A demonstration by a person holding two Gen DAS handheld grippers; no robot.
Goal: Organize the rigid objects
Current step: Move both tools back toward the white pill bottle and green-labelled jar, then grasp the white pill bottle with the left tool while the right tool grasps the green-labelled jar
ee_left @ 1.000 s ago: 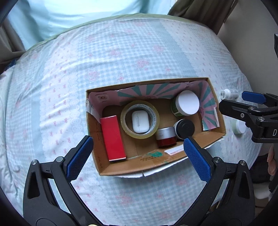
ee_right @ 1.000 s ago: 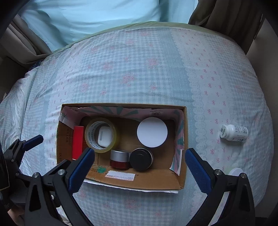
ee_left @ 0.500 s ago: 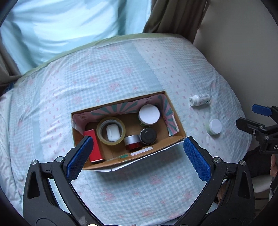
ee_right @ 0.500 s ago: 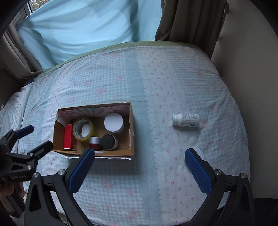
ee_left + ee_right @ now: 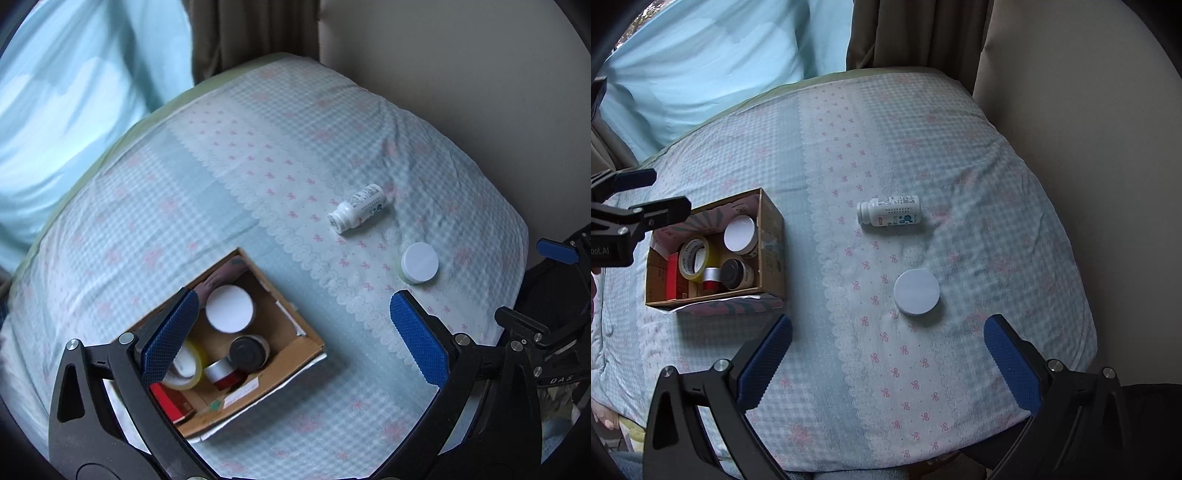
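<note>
The bed [image 5: 979, 155] under its checked, bow-printed cover carried everything, and the cardboard box [image 5: 770, 236] sat toward your left side, already holding a white-lidded jar, a tape roll, a dark-lidded tin, a silver-and-red jar and a red box.

Two things lay outside it, both on your right. The white pill bottle [image 5: 890, 215] lay on its side, its long axis running across your right gripper's [image 5: 886, 363] view, cap toward the box. The round white-lidded jar [image 5: 917, 291] stood nearer, just ahead of that gripper and roughly centred between its spread, empty fingers [image 5: 764, 363].

Your left gripper [image 5: 291, 343] hung above the box's right end, fingers likewise spread and empty, with the jar [image 5: 419, 262] off beyond its right finger and the bottle [image 5: 357, 208] farther still.

So your right hand was the nearer one (by a clear margin, I'd judge), and the jar the likelier first pick: a straight reach forward and down.
</note>
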